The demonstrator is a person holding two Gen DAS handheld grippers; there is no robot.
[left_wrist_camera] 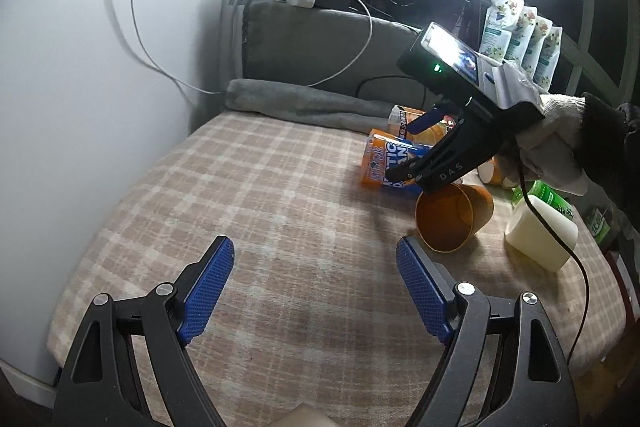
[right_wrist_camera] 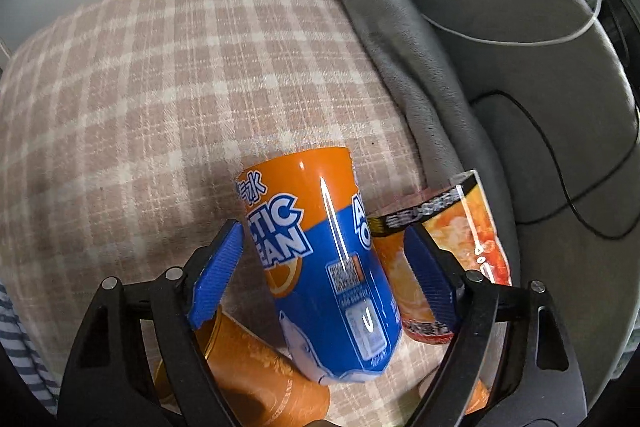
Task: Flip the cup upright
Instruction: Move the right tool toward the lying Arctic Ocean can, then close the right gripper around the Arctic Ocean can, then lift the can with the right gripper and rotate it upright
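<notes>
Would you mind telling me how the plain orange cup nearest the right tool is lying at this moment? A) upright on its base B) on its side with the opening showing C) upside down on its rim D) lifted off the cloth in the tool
B: in the left wrist view the orange cup lies on its side on the checked cloth, its open mouth showing, with the open right tool above it.

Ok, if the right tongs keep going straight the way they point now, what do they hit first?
Most likely the orange-and-blue Arctic Ocean cup, lying on its side on the checked cloth. It already sits between the open right tongs, so they would probably straddle it. Depth is hard to judge.
</notes>
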